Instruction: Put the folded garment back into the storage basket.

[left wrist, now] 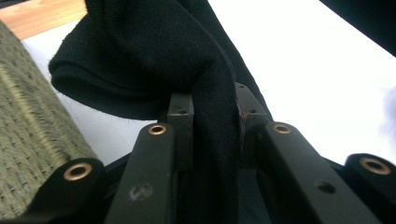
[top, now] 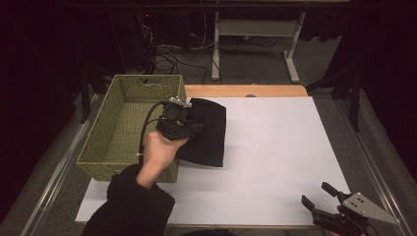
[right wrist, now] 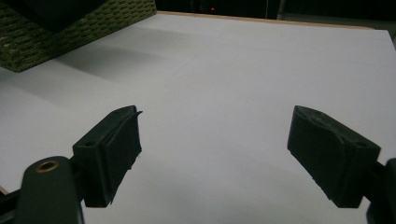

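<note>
left gripper clamped on black cloth beside basket

left gripper (top: 189,116) sits at the right wall of the woven green basket (top: 123,123), held by the person's left hand (top: 158,155). its jaws are closed down on a fold of the black cloth (top: 209,132). in the left gripper view the fold runs up between the two jaws (left wrist: 212,121), pinched tight, with the rest of the cloth bunched above and hanging over to the left. basket weave shows at the left edge of that view (left wrist: 28,135), just beside the gripper.

cloth position: high view has it lying on the white sheet (top: 275,157) that covers the table, its left edge touching or right against the basket's right wall. cannot tell whether the bulk of it is lifted off the sheet or resting on it. it is outside the basket, not in it.

basket stands at the table's left side, partly on the white sheet; bare wood of the tabletop (top: 246,91) shows along the far edge.

right gripper (top: 319,196) is at the near right corner of the table, well apart from cloth and basket, grey three-cornered plate (top: 369,206) on top. its jaws stand wide apart with nothing between them; in the right gripper view (right wrist: 212,154) only bare white sheet lies between the pads, with the basket corner (right wrist: 74,32) far off at upper left.

black sleeve (top: 133,206) comes in from the bottom left.
</note>
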`<state>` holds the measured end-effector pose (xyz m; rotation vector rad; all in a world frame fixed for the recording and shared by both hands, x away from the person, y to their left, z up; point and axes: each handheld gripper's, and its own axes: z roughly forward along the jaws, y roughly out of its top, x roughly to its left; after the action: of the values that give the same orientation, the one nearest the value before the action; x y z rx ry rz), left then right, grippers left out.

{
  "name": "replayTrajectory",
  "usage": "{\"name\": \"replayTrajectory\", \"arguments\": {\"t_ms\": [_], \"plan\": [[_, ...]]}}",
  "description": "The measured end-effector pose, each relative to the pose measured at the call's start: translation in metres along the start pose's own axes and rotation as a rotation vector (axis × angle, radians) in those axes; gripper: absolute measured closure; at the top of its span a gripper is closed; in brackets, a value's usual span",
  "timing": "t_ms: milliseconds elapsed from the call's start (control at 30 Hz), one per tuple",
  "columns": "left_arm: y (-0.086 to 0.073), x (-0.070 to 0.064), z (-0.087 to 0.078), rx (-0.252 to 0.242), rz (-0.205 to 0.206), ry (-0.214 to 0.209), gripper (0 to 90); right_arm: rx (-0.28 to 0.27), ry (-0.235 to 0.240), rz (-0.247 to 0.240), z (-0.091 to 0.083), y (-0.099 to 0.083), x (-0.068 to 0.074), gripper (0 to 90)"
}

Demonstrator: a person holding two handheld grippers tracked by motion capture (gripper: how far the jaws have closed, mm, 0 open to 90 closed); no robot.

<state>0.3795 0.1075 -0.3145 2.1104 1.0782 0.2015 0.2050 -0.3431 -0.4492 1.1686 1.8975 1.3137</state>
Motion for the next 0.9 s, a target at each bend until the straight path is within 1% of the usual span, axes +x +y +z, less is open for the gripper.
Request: {"name": "replayTrajectory", "arguments": {"t_ms": [100,300,333,400,467,900], "plan": [[0.0,0.002,-0.004,-0.008,-0.007,-0.001,70.5,0.0,-0.001,0.002,0.0,0.0,0.0,17.7],[-0.004,0.012,-0.017,-0.027,-0.023,0.016,70.5,0.001,0.0,0.001,0.0,0.0,0.0,17.7],[-0.004,0.012,-0.017,-0.027,-0.023,0.016,70.5,0.001,0.0,-0.003,0.0,0.0,0.0,17.7],[-0.006,0.017,-0.023,-0.039,-0.039,0.015,70.5,0.003,0.001,-0.003,0.0,0.0,0.0,17.7],[-0.008,0.02,-0.026,-0.046,-0.045,0.017,70.5,0.003,0.001,-0.004,0.0,0.0,0.0,17.7],[-0.015,0.036,-0.043,-0.075,-0.077,0.036,70.6,0.0,0.0,0.0,0.0,0.0,0.0,17.7]]}}
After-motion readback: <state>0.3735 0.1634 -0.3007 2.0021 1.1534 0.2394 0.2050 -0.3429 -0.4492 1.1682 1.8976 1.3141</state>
